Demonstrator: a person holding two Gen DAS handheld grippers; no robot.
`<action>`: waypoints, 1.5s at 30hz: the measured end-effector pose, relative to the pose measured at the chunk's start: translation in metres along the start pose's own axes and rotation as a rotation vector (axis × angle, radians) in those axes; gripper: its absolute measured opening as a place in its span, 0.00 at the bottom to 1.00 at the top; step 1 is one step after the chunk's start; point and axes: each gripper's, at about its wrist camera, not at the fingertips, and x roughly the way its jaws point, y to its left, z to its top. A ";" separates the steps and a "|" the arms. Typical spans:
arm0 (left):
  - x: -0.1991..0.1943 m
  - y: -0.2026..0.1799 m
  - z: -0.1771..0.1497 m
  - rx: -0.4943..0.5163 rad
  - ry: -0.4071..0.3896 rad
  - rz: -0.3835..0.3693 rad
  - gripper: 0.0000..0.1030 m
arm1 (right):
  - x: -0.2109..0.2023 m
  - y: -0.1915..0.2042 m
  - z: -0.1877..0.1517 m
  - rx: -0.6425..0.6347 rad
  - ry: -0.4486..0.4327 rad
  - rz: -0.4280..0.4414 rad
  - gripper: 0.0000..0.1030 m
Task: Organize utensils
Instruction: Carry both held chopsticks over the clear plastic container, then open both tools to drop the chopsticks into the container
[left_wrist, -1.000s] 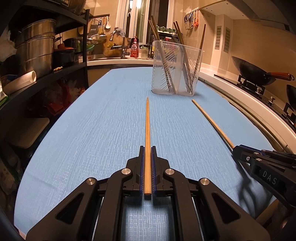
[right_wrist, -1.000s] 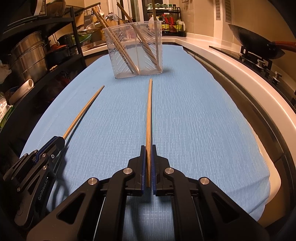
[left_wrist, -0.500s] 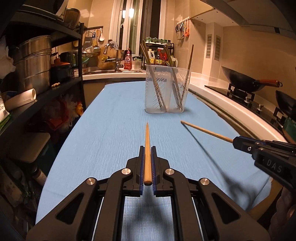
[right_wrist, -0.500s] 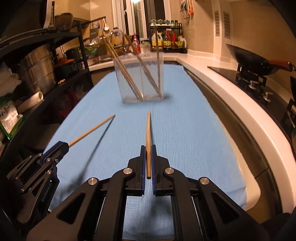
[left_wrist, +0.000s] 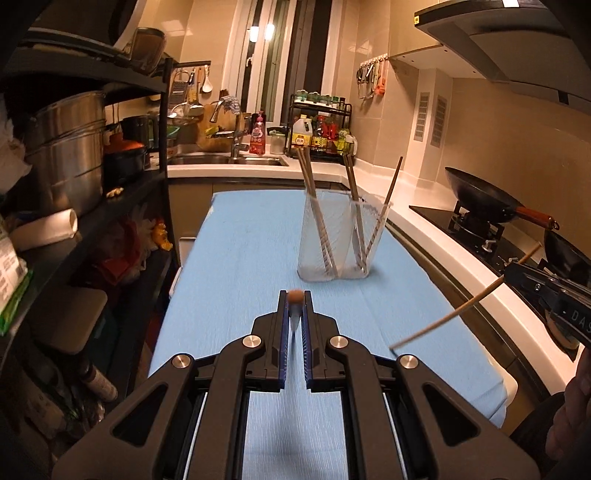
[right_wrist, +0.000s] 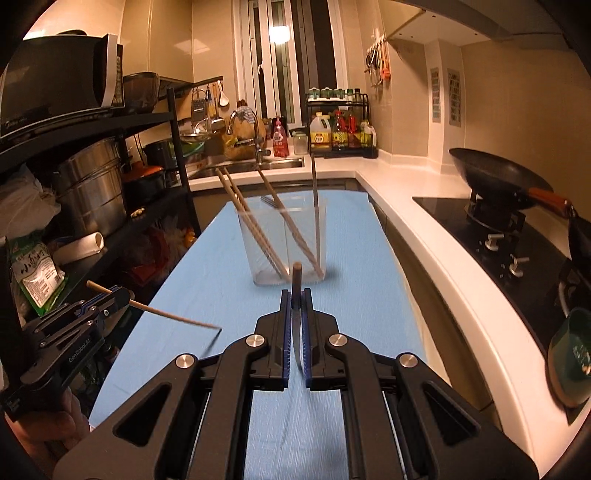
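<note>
Chopsticks fill both your grippers: the left gripper has its fingers clamped on a thin wooden chopstick, seen nearly end-on in its own view, and the right gripper pinches a second wooden chopstick the same way. Both hang above the blue-clothed desk, short of the clear plastic holder with chopsticks leaning inside.

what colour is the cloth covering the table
Light blue cloth, with a faint woven texture; clearest in the right wrist view.
</note>
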 end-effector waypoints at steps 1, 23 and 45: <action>0.001 -0.001 0.007 0.011 0.003 -0.003 0.06 | 0.002 0.000 0.007 -0.004 -0.003 0.000 0.05; 0.030 -0.018 0.198 0.062 0.035 -0.127 0.06 | 0.033 0.016 0.195 -0.093 -0.128 0.028 0.05; 0.119 -0.049 0.208 0.169 0.022 -0.170 0.36 | 0.127 -0.013 0.181 -0.072 -0.057 0.009 0.33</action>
